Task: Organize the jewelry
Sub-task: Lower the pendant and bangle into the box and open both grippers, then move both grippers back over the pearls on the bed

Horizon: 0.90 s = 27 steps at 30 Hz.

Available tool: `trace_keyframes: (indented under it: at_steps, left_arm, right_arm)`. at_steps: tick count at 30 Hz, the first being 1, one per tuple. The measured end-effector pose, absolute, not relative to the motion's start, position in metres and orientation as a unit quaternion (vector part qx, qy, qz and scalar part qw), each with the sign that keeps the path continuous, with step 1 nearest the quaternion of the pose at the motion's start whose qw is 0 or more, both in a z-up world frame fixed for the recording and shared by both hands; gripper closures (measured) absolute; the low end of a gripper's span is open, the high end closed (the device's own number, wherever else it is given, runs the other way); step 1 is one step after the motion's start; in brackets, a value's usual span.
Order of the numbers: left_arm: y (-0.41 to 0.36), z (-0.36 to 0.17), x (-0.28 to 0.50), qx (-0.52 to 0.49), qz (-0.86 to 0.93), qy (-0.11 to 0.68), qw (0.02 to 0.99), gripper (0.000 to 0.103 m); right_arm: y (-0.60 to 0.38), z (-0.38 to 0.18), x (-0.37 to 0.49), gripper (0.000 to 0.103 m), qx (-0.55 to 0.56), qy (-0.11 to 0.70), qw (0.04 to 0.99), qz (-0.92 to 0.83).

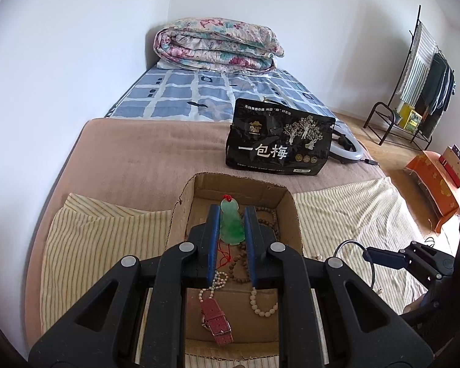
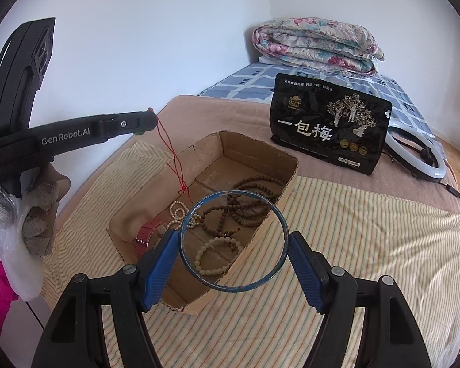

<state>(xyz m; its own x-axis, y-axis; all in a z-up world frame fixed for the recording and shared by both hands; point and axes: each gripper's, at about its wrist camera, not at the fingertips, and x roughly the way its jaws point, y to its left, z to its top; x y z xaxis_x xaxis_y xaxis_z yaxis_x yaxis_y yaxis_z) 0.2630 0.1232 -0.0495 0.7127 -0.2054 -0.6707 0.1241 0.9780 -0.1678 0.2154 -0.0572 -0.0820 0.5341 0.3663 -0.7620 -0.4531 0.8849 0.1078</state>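
My left gripper is shut on a green jade pendant and holds it above the open cardboard box; its red cord hangs down into the box. My right gripper is shut on a clear blue-edged bangle, held over the box's near right wall. In the box lie brown bead strings, cream bead bracelets and a red watch strap.
The box sits on a striped yellow cloth over a brown blanket on the bed. A black snack bag and a white ring light lie behind it. A folded floral quilt lies at the bed's head.
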Motion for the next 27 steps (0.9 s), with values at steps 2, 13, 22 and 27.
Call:
trace_keyframes:
  at_steps: [2,13,22,27]
  left_arm:
    - [0.123,-0.050,0.268,-0.051,-0.089,0.369,0.924,0.089]
    - [0.118,-0.066,0.292,-0.040,-0.085,0.383,0.919,0.089]
    - [0.122,-0.073,0.296,-0.049,-0.075,0.395,0.914,0.074]
    - [0.123,-0.071,0.292,-0.052,-0.072,0.391,0.916,0.064]
  right_arm:
    - [-0.052,-0.087,0.218,0.029,-0.052,0.426,0.872,0.237]
    - [-0.039,-0.105,0.228,0.029,-0.054,0.440,0.862,0.244]
    - [-0.030,-0.107,0.229,0.025,-0.060,0.438,0.861,0.251]
    - [-0.034,-0.104,0.228,0.022,-0.058,0.434,0.865,0.245]
